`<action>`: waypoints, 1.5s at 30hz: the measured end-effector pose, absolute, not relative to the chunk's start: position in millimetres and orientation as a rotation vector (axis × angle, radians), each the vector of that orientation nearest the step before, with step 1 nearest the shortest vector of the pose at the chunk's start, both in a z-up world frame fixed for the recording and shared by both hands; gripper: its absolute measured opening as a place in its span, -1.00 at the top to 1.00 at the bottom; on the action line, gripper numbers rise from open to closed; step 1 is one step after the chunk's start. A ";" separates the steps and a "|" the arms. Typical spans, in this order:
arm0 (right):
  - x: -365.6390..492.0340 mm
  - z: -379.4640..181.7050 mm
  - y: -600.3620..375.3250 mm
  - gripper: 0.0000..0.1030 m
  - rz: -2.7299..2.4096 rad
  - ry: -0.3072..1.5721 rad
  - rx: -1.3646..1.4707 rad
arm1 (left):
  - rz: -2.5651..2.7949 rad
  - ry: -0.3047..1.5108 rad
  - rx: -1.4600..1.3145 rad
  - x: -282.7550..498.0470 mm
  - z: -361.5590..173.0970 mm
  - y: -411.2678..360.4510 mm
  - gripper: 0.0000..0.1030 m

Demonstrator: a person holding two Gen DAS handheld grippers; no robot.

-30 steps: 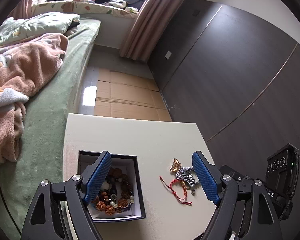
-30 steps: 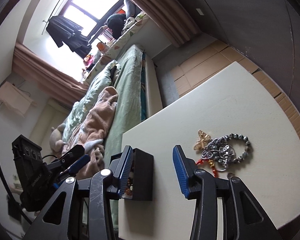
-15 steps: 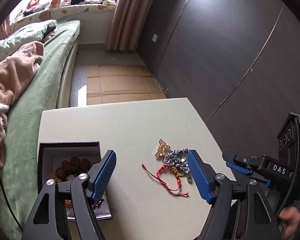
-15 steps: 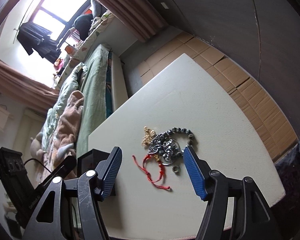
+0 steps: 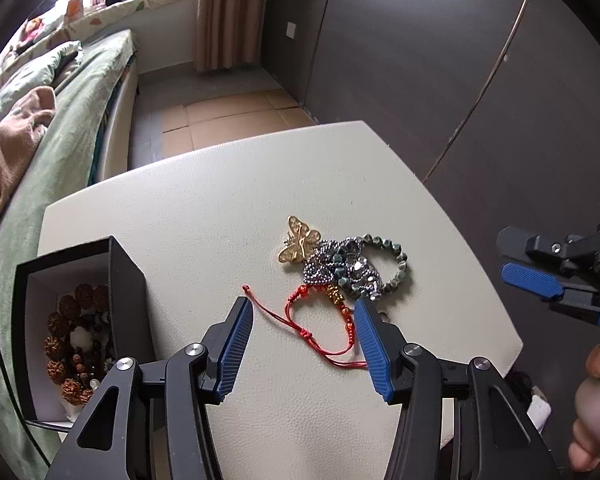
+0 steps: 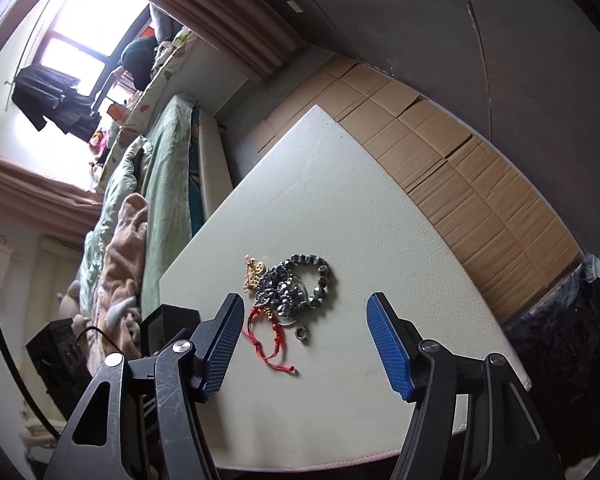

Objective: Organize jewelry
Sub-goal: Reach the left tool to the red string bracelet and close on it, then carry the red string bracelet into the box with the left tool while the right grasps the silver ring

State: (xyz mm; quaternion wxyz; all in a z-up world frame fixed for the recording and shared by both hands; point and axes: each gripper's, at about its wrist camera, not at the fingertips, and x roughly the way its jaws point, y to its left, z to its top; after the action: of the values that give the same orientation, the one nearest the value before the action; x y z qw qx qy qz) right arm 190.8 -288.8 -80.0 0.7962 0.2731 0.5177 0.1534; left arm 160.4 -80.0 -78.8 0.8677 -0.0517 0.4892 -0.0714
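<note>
**Red cord sat dead ahead of my left hand-held gripper**

My left hand-held gripper [image 5: 304,328] hung low over the cream worktop [image 5: 204,208] with its blue pads spread wide and nothing between them. The red cord bracelet [image 5: 320,320] lay just beyond the tips, at about 12 o'clock, its loop between the two pads and its loose tail running toward 10 o'clock. From this view its long axis ran roughly crosswise to my fingers, so I judged a short forward-and-down move would put the pads astride the loop.

Touching the cord's far end was the rest of the heap: a gold butterfly piece [image 5: 298,244] at 12 o'clock, and a dark beaded bracelet [image 5: 384,264] with a silvery bead tangle [image 5: 328,264] toward 1 o'clock. A small ring [image 6: 301,334] lay just beside the pile on its near side in the right wrist view.

The black box [image 5: 128,292], already holding brown bead bracelets [image 5: 76,340], stood at 9 o'clock, near my left pad.

My right hand-held gripper [image 6: 304,348] was also spread and empty, with the pile at its 12 o'clock but a little further off. I judged the left the nearer one, and the one beside the box.

I expected the tangle to drag along if the cord snagged.
</note>
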 end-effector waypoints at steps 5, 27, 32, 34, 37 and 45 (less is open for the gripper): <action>193.5 -81.5 -295.8 -0.25 0.322 1.117 0.597 | -0.086 1.056 -0.012 162.2 -98.4 -90.7 -0.02; 192.2 -90.0 -266.1 -0.25 0.379 1.179 0.474 | -0.113 1.057 -0.106 168.0 -101.8 -57.1 0.96; 188.8 -94.5 -235.1 -0.25 0.415 1.199 0.325 | -0.133 1.000 -0.176 164.3 -78.5 -43.8 0.97; 187.5 -97.9 -223.3 -0.22 0.419 1.204 0.263 | -0.140 0.979 -0.200 162.5 -68.7 -38.2 0.97; 187.3 -103.2 -210.7 0.00 0.416 1.212 0.190 | -0.149 0.943 -0.226 158.7 -55.5 -29.7 0.97; 195.2 -120.8 -196.4 0.44 0.369 1.255 0.100 | -0.152 0.881 -0.290 147.7 -31.7 -2.5 0.97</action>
State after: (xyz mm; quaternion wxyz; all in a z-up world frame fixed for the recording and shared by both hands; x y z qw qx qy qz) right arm 195.2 -196.4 -120.8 0.7925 0.0464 0.5835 0.1714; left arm 147.7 -2.5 -31.7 0.8915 -0.1398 0.4246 -0.0734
